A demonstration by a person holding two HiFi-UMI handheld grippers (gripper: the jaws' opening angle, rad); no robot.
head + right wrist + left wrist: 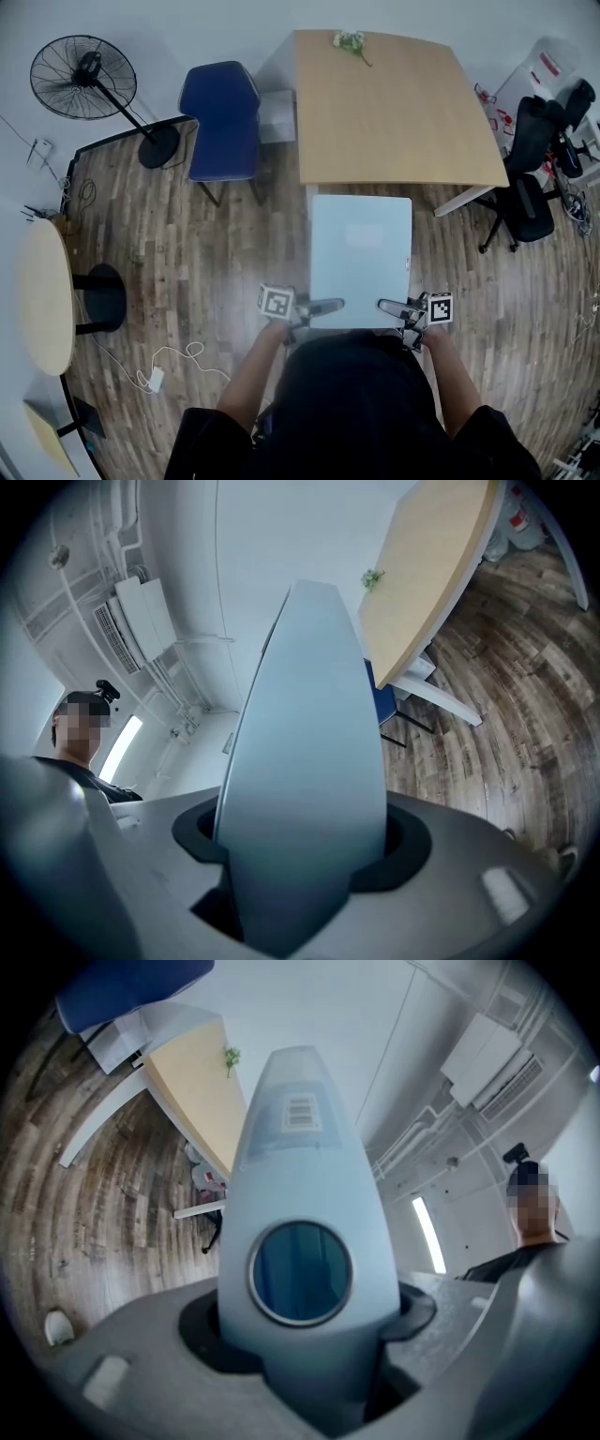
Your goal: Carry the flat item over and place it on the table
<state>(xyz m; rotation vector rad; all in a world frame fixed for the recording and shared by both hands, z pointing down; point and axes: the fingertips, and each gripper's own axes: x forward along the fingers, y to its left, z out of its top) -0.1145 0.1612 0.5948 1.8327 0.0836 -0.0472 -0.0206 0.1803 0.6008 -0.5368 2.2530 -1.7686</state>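
Observation:
The flat item (361, 258) is a pale blue binder, held level over the wooden floor just short of the table's near edge. My left gripper (319, 307) is shut on its near left edge and my right gripper (394, 307) on its near right edge. In the left gripper view the binder (300, 1147) stands between the jaws, its spine showing a round finger hole and a label. In the right gripper view the binder (309, 742) fills the gap between the jaws. The light wood table (394, 112) lies straight ahead, also seen as the table (192, 1082) and the table (431, 583).
A small plant sprig (349, 40) lies at the table's far edge. A blue chair (223, 117) stands left of the table, a black fan (84, 80) further left. A black office chair (530, 178) is at right. A round side table (47, 295) and a floor cable (155, 378) are at left.

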